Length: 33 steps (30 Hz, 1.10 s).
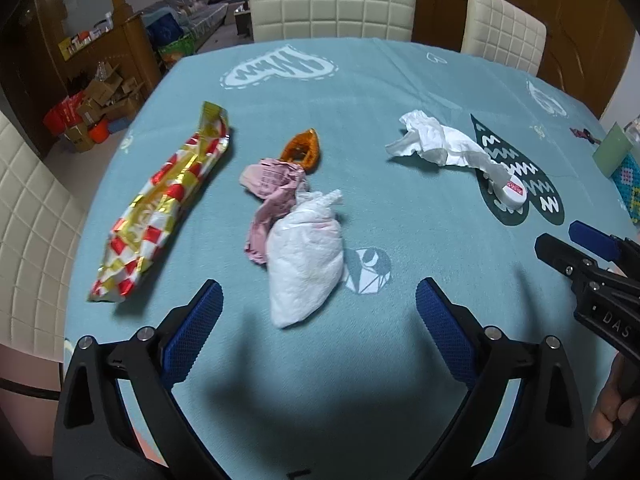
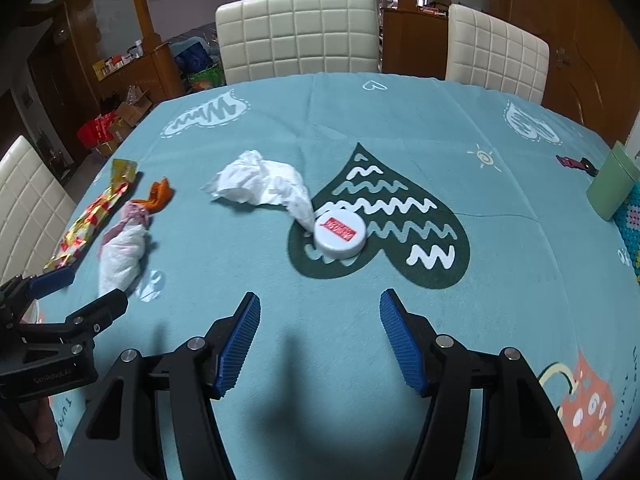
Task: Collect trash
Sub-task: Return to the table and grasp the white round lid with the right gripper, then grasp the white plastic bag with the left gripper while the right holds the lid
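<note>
Trash lies on a light blue tablecloth. A red, white and gold wrapper lies at the left. A pink paper, an orange peel and a white crumpled bag lie in the middle. A white tissue touches a white round lid at the right. My left gripper is open, just short of the white bag. My right gripper is open, short of the lid and the tissue.
Cream padded chairs stand around the table. A green box and a crocheted mat sit at the right edge. Cardboard boxes lie on the floor at the left.
</note>
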Each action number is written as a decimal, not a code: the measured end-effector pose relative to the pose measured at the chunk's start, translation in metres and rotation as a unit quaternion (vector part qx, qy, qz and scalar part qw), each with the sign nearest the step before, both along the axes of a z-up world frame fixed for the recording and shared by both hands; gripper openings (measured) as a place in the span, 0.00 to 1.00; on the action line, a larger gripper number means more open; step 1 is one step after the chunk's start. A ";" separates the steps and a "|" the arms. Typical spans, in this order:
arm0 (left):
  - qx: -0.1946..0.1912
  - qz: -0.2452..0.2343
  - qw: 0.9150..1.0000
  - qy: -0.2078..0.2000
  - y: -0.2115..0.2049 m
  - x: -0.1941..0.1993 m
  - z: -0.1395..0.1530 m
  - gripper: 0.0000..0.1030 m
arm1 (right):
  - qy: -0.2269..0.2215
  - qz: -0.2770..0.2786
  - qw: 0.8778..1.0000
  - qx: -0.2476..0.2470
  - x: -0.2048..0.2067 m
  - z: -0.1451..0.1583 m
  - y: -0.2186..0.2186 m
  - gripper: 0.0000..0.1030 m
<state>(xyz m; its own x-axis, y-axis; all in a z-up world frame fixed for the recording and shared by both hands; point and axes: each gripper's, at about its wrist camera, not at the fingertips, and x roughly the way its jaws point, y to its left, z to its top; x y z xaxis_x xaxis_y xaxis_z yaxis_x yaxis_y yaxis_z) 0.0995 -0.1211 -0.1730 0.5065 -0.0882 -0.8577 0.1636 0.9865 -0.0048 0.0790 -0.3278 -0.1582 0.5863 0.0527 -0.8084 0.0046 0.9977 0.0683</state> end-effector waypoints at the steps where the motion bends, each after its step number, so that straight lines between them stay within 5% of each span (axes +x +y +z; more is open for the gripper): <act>1: 0.000 -0.002 1.000 0.004 -0.002 0.003 -0.003 0.86 | 0.002 -0.001 1.000 0.001 0.004 -0.002 -0.003 0.59; 5: -0.002 -0.009 1.000 0.026 -0.012 0.017 -0.016 0.75 | 0.006 0.005 1.000 0.007 0.019 -0.010 -0.011 0.59; 15: -0.003 0.008 1.000 0.024 -0.002 0.030 -0.023 0.74 | 0.007 0.016 1.000 0.013 0.050 -0.029 -0.013 0.59; 18: 0.007 -0.004 1.000 0.016 -0.005 0.030 -0.023 0.67 | -0.004 0.029 1.000 0.002 0.054 -0.030 -0.008 0.59; 20: 0.006 -0.004 1.000 0.014 -0.006 0.031 -0.020 0.45 | -0.009 0.032 0.999 0.002 0.055 -0.030 -0.005 0.51; 23: 0.000 -0.003 1.000 0.015 -0.005 0.032 -0.018 0.30 | -0.012 0.034 0.999 -0.002 0.056 -0.028 -0.002 0.37; 33: 0.006 -0.044 0.999 -0.022 -0.024 0.011 0.002 0.23 | -0.017 0.055 0.998 -0.002 0.035 -0.016 0.010 0.37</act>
